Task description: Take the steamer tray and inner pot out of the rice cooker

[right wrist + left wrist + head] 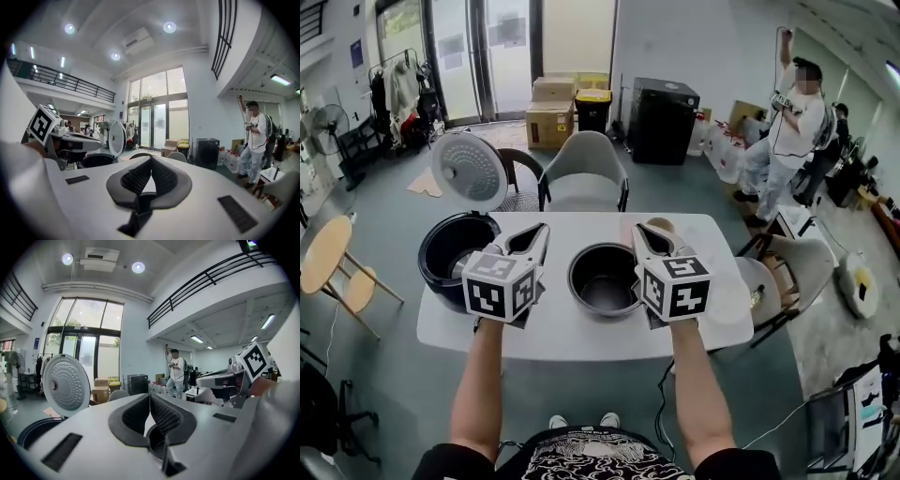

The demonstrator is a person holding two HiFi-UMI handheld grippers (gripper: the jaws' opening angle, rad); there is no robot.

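I hold both forearms straight out over the table [581, 339]. My left gripper [545, 228] and right gripper [636, 228] point forward, jaws closed together and empty. The inner pot [605, 278] stands on the table between them, apart from the open rice cooker [453, 246].

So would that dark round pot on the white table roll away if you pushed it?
Probably not. The dark round inner pot stands upright on the white table, so it would likely slide, not roll. It looks wide and low, so tipping seems unlikely. It looks like stiff metal, so it should keep its shape.
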